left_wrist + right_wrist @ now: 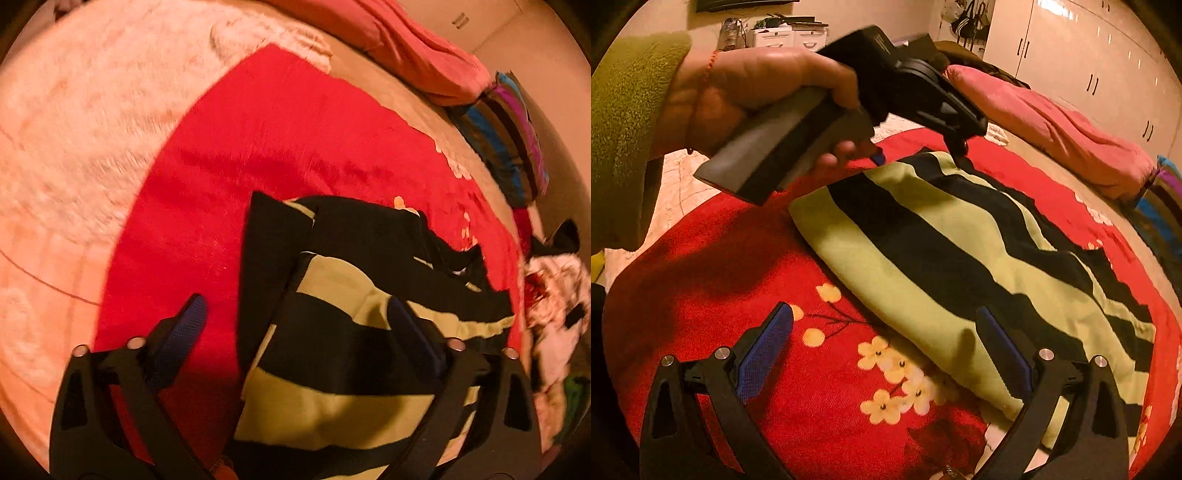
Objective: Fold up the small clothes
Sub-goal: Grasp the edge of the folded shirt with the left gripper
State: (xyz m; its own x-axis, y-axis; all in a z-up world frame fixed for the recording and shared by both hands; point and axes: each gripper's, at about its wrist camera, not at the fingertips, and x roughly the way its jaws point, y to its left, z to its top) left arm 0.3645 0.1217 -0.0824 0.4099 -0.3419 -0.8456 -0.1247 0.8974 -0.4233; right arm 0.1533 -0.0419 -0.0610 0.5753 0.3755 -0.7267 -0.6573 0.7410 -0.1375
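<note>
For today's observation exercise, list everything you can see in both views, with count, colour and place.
striped garment: one, black and pale green, on the red blanket
red blanket: one, yellow flowers, covering the bed
pink pillow: one, far edge of the bed
striped cushion: one, blue, purple, black, beside the pillow
clothes pile: one, mostly white, right edge
white cupboards: several doors, back wall
left tongs: open over the garment
right tongs: open at the garment's near edge

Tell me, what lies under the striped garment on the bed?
The striped garment lies on a red blanket printed with yellow flowers. The blanket shows on all sides of the garment. What the print looks like beneath it is covered.
</note>
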